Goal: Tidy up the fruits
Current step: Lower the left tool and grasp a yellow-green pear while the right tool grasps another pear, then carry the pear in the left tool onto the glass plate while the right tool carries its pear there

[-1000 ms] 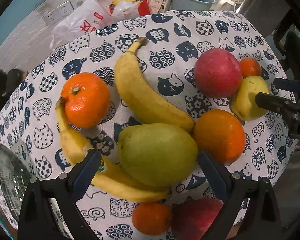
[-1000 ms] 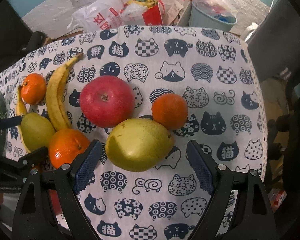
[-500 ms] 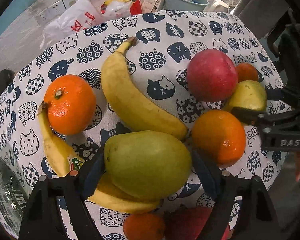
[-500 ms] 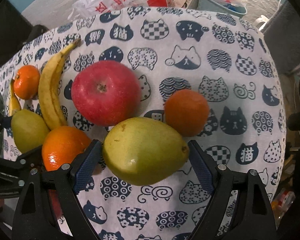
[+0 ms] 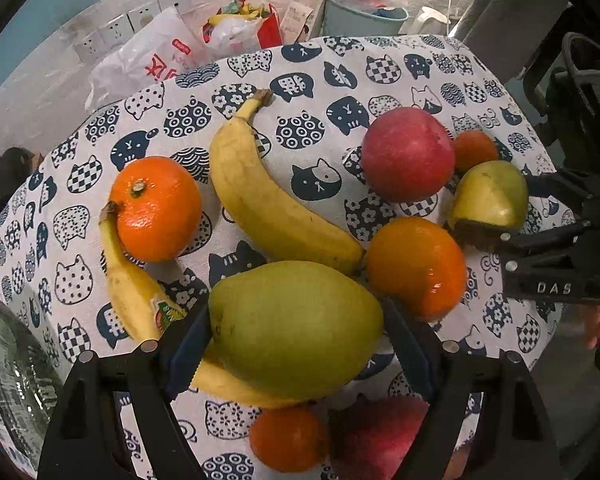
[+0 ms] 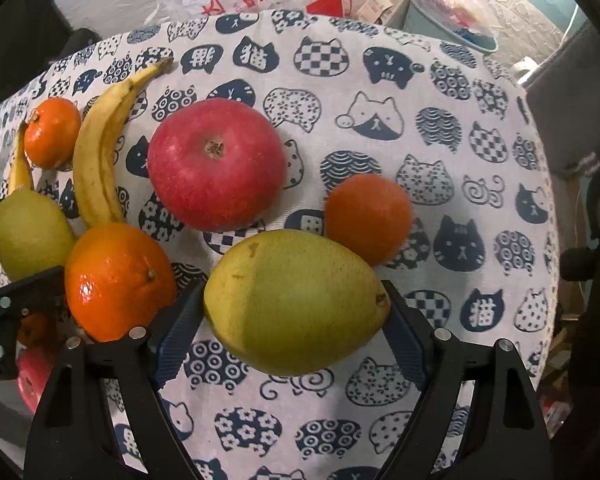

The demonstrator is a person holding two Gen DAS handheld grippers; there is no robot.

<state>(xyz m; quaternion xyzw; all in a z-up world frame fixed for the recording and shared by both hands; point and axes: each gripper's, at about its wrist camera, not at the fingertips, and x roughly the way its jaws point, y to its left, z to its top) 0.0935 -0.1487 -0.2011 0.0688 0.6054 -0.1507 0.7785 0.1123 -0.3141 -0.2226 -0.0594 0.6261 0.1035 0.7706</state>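
Fruit crowds the left gripper (image 5: 296,340): orange (image 5: 416,266) touching its right finger, banana (image 5: 148,308) under the left. Right gripper (image 6: 296,320) has bare cloth (image 6: 480,184) to its right; apple (image 6: 216,164) and tangerine (image 6: 368,218) block ahead.

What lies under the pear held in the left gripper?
Under the pear in the left gripper lies a banana, its lower half covered. Whether they touch is hidden.

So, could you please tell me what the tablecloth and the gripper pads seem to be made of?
Tablecloth: probably woven cotton or canvas, matte, with visible weave and printed cat faces. Right gripper pads: likely blue rubber or soft plastic, matte, with fine ribbing.
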